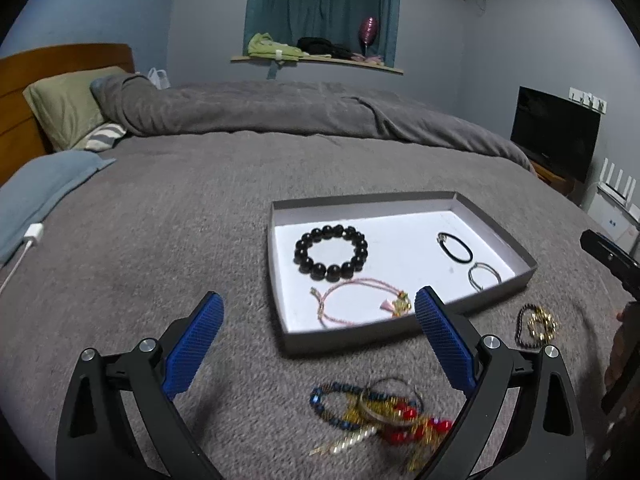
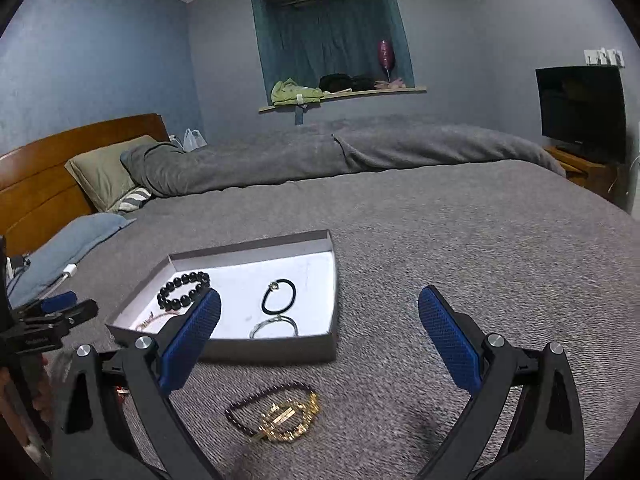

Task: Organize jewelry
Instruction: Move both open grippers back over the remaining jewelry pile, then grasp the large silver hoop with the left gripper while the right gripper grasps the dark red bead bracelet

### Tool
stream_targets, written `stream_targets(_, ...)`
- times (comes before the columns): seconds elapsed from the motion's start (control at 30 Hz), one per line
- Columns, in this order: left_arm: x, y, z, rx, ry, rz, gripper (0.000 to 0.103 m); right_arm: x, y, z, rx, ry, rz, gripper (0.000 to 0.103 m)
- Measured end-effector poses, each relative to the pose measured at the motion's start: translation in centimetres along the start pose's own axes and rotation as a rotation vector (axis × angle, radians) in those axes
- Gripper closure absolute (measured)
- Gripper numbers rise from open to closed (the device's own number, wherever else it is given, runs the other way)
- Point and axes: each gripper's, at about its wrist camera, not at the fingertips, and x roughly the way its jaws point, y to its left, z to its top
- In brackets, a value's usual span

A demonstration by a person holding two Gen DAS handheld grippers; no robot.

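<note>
A shallow grey box (image 1: 496, 220) (image 2: 316, 240) with a white floor lies on the grey bedspread. Inside lie a black bead bracelet (image 1: 331, 254) (image 2: 184, 290), a pink cord bracelet (image 1: 360, 304), a black hair tie (image 1: 455, 247) (image 2: 279, 296) and a silver ring (image 1: 484, 276) (image 2: 274, 327). My left gripper (image 1: 320, 312) stands open above a tangle of blue, red and gold jewelry (image 1: 380, 412), holding nothing. My right gripper (image 2: 320, 308) is open over a dark bead strand with a gold bracelet (image 2: 280, 416) (image 1: 538, 326). The other gripper shows at each view's edge.
Pillows (image 1: 68, 108) and a wooden headboard (image 1: 24, 80) stand at the far left, with a rolled grey duvet (image 1: 280, 108) along the back. A white charger and cable (image 1: 32, 236) lie left. A TV (image 2: 580, 112) stands on a stand at the right.
</note>
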Motion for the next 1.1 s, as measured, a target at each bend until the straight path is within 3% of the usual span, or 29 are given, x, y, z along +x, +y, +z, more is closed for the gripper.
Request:
stream_targets(0.47, -2.8, -1.3, -4.4, 0.106, 0.056, -0.087, 0.007, -2.3, -0.6, -2.9, -0.020, 0.067, 0.020, 0.005)
stream_targets(0.77, -0.8, -3.7, -4.9, 0.149, 0.117, -0.129, 0.007, -1.8, 0.0, -3.6, -0.032, 0.110, 0.024, 0.005)
stream_targets(0.97, 1.3, -4.7, -4.9, 0.146, 0.172, -0.096, 0.011, -1.5, 0.6, -3.9, -0.056, 0.134, 0.031, 0.005)
stream_targets(1.03, 1.7, -4.8, -4.8, 0.149, 0.182, -0.093, 0.020, -1.4, 0.6, -3.9, -0.063, 0.147, 0.023, 0.005)
stream_targets(1.1, 2.2, -4.7, -4.9, 0.145, 0.204, -0.092, 0.023, -1.1, 0.4, -4.0, -0.059, 0.169, 0.028, 0.005)
